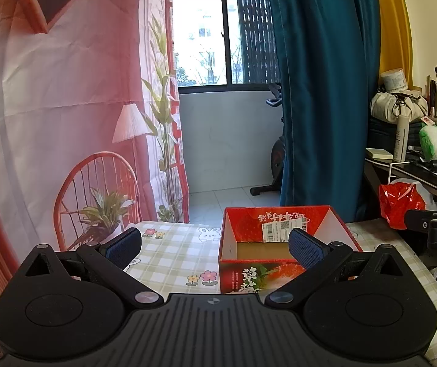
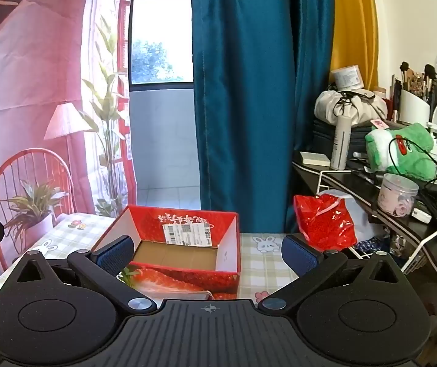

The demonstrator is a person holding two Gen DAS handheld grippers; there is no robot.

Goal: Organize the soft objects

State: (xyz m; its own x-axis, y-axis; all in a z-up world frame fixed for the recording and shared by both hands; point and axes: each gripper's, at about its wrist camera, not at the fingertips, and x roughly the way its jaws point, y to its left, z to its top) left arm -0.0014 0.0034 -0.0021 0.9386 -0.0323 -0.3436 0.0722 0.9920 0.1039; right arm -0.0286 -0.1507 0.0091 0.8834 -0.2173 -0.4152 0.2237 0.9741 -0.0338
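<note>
left hand-held gripper (image 1: pixel 215 246): jaws spread wide, nothing between the blue pads; it hangs above the near edge of the bench, with the box ahead and to its right.
right hand-held gripper (image 2: pixel 207 252): jaws wide too, holding nothing; the box sits right between its fingers, a bit lower.
strawberry box (image 2: pixel 184 238): open top, bare cardboard floor, only a shipping label (image 2: pixel 187 233) on the far inner wall. Looks like your drop target.
green plush toy (image 2: pixel 408 153): the one clear soft thing here, lying on the cluttered side shelf (image 2: pixel 356 183) to the right, well apart from the box. A dark cord crosses it.
step: judged as the very start, nothing sorted yet, both grippers free.
next move: you likely swing the right gripper toward the plush, close on its bulk, then carry it over the box rim.
bench (image 1: pixel 172 253): checked cloth with bunnies, small top; far edge just behind the box, left edge near.
room: open air above the box; right side tight, with a red plastic bag (image 2: pixel 325 223), white wire rack (image 2: pixel 417 250), bottles and jars beside the plush. Watch the cord for snagging.
</note>
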